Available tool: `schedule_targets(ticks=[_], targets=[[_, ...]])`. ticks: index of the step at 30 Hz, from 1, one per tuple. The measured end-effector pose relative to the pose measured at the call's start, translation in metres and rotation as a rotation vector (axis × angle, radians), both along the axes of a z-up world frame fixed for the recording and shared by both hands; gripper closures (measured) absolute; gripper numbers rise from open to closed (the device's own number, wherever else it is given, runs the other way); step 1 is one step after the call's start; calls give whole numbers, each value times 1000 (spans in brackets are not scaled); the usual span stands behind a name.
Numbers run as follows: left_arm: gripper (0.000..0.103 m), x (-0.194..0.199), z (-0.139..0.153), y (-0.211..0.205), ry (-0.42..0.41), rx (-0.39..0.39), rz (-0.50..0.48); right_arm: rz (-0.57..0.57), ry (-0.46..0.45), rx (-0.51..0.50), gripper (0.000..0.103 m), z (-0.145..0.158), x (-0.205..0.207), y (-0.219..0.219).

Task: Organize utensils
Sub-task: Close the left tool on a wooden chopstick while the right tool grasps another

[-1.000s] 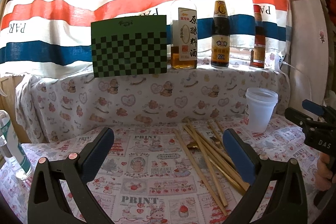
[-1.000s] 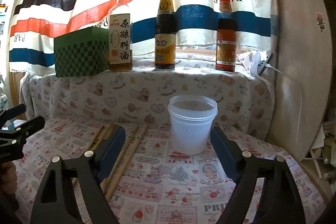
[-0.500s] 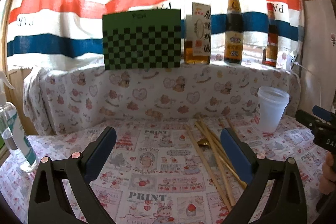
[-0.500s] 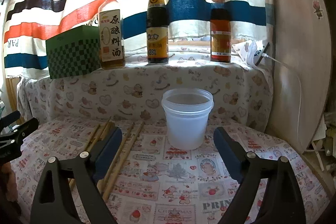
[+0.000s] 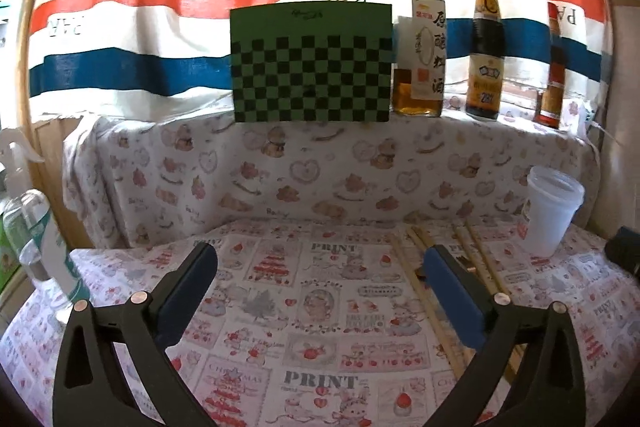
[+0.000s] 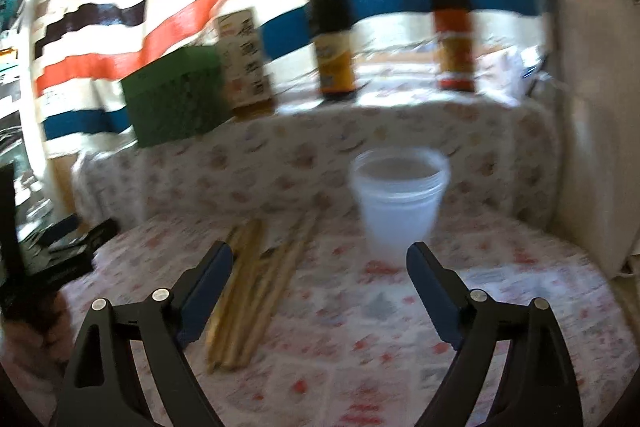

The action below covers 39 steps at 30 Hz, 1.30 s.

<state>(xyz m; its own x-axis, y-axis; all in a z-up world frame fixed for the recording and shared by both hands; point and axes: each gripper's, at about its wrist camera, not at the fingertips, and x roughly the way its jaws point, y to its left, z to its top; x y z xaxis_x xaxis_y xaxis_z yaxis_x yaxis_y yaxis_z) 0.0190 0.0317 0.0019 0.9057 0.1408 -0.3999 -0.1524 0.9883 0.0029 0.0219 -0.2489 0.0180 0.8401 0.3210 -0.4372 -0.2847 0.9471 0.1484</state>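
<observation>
Several wooden chopsticks (image 5: pixel 430 311) lie in a loose bundle on the printed tablecloth (image 5: pixel 320 307), with a small spoon partly hidden among them. A white plastic tub (image 5: pixel 552 209) stands upright to their right. My left gripper (image 5: pixel 318 259) is open above the cloth, its right finger just over the bundle, nothing between the fingers. In the blurred right wrist view the chopsticks (image 6: pixel 256 279) lie ahead on the left and the tub (image 6: pixel 400 203) stands straight ahead. My right gripper (image 6: pixel 320 259) is open and empty, short of the tub.
A green checkered box (image 5: pixel 312 61) and three bottles (image 5: pixel 420 31) stand on the covered ledge behind. A clear spray bottle (image 5: pixel 36 243) stands at the table's left edge. A pale board (image 6: pixel 592 107) closes the right side. A striped curtain hangs at the back.
The left view has swung left, so box, bottles and tub slid right in it. The right view has swung left too, the tub shifting right of centre, and has blurred.
</observation>
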Motion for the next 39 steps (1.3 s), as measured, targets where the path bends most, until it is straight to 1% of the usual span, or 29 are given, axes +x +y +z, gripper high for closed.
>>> schedule_targets(ticks=[1, 2, 4, 5, 6, 7, 9, 11, 13, 14, 15, 16, 17, 20, 22, 23, 25, 27, 29, 31, 32, 34, 37, 38, 39], targets=[[0, 0, 1, 2, 2, 8, 10, 20, 9, -16, 15, -2, -1, 6], [0, 0, 0, 3, 4, 8, 24, 31, 21, -62, 18, -6, -1, 16], [0, 1, -1, 6, 21, -25, 24, 35, 34, -179, 21, -16, -3, 38], [0, 2, -1, 8, 39, -50, 13, 60, 54, -199, 27, -21, -3, 45], [0, 4, -2, 9, 56, -67, 9, 96, 90, -198, 31, -25, -1, 51], [0, 5, -3, 9, 70, -73, 12, 131, 154, -187, 33, -31, 2, 57], [0, 10, -7, 9, 120, -70, 21, 158, 246, -166, 42, -42, 8, 61], [0, 18, -14, 10, 175, -65, 29, 191, 313, -160, 48, -54, 11, 65], [0, 21, -18, 11, 198, -78, 16, 212, 340, -190, 56, -63, 12, 71], [0, 21, -20, 10, 205, -83, 9, 214, 344, -197, 64, -65, 12, 73], [0, 21, -20, 10, 210, -85, 3, 214, 350, -196, 75, -66, 13, 73], [0, 21, -20, 8, 211, -84, -4, 214, 353, -182, 81, -66, 13, 73], [0, 20, -21, 7, 211, -83, -11, 220, 353, -168, 94, -66, 12, 71], [0, 18, -22, 0, 212, -77, -34, 175, 328, -170, 94, -61, 10, 65], [0, 18, -24, -8, 218, -58, -66, 148, 296, -142, 94, -55, 9, 58], [0, 17, -25, -15, 226, -46, -98, 141, 290, -137, 95, -51, 11, 54], [0, 18, -26, -29, 262, -40, -208, 115, 248, -139, 95, -42, 7, 50], [0, 15, -29, -44, 280, -20, -266, 93, 190, -132, 95, -33, 2, 45], [0, 10, -32, -62, 291, 54, -304, 71, 137, -116, 95, -24, -2, 38], [0, 8, -36, -75, 319, 116, -308, 46, 92, -84, 95, -15, -6, 30], [2, 10, -38, -76, 339, 122, -311, 42, 83, -69, 95, -12, -6, 27], [7, 11, -42, -81, 378, 107, -343, 36, 81, -50, 95, -8, -4, 22], [19, 11, -52, -86, 421, 128, -352, 27, 91, -49, 95, -7, -1, 21], [27, 13, -56, -87, 447, 129, -353, 30, 96, -55, 95, -9, -1, 22], [38, 16, -60, -87, 474, 115, -359, 32, 102, -69, 95, -11, 0, 24]])
